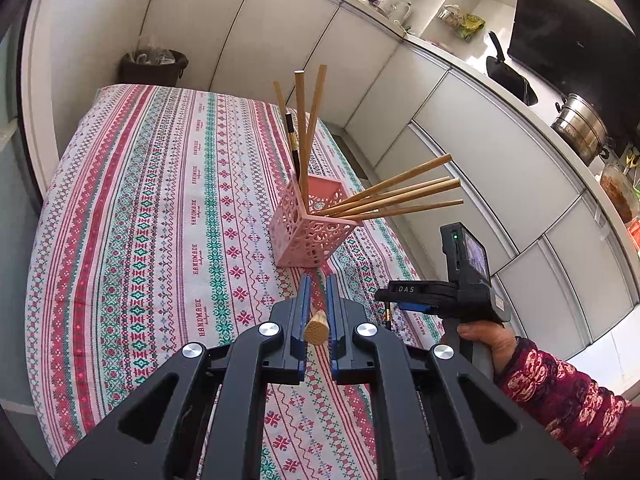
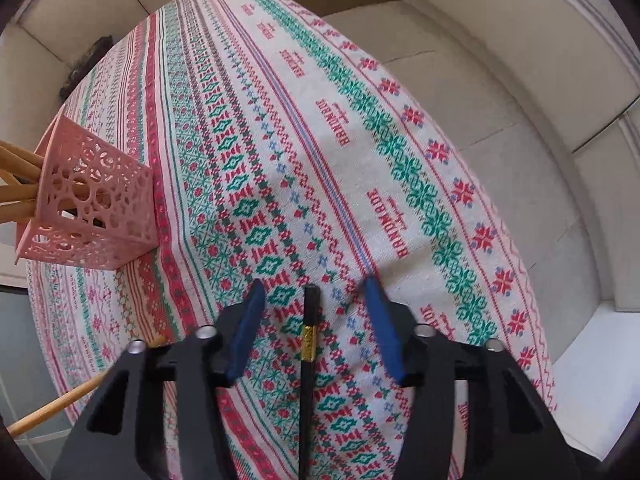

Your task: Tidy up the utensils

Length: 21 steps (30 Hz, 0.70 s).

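Black chopstick [image 2: 308,360] flat on tabletop [image 2: 400,160] between right tool [image 2: 314,296] jaws, part-open, not touching. Thin, stiff, light, probably slick: best pinched mid-shaft. Left tool [image 1: 318,292] clamped on bamboo chopstick [image 1: 316,332]. Holder [image 1: 312,232] ahead.

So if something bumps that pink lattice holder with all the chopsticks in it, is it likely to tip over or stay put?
Probably tippy. The pink holder looks like thin openwork plastic, so likely light. The wooden chopsticks stand well above its rim, and several lean far out to one side, which likely pulls its balance that way. It sits on the patterned tablecloth, which may grip the base, so a nudge might topple rather than slide it.
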{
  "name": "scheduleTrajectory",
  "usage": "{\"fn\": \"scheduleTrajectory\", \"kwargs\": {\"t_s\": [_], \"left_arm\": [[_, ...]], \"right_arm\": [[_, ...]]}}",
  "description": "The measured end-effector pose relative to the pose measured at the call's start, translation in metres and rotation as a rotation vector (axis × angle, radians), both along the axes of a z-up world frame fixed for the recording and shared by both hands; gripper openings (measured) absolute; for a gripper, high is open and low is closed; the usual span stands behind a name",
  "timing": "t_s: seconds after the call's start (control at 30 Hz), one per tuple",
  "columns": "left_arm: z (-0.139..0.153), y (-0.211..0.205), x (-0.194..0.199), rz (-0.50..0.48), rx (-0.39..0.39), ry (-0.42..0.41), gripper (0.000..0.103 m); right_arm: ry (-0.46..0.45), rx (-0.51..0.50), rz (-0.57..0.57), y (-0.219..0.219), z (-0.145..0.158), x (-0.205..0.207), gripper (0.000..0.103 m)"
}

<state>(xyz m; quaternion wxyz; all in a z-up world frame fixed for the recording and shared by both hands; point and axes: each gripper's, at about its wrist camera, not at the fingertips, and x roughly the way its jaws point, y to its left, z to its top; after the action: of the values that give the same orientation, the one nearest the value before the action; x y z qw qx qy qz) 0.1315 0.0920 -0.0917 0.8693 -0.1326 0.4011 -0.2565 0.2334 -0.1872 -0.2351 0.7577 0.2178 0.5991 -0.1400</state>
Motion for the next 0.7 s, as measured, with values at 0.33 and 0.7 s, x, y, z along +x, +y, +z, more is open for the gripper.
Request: {"fn": "scheduleTrajectory", "kwargs": {"t_s": [0.33, 0.7], "left_arm": [[0.004, 0.001, -0.002, 0.013, -0.003, -0.006, 0.007], [0.013, 0.002, -0.008, -0.003, -0.011, -0.047, 0.007]], "right_arm": [[0.004, 0.200, -0.031, 0.002, 0.001, -0.036, 0.014], [-0.033, 0.138, -0.004, 0.015, 0.011, -0.051, 0.008]]}}
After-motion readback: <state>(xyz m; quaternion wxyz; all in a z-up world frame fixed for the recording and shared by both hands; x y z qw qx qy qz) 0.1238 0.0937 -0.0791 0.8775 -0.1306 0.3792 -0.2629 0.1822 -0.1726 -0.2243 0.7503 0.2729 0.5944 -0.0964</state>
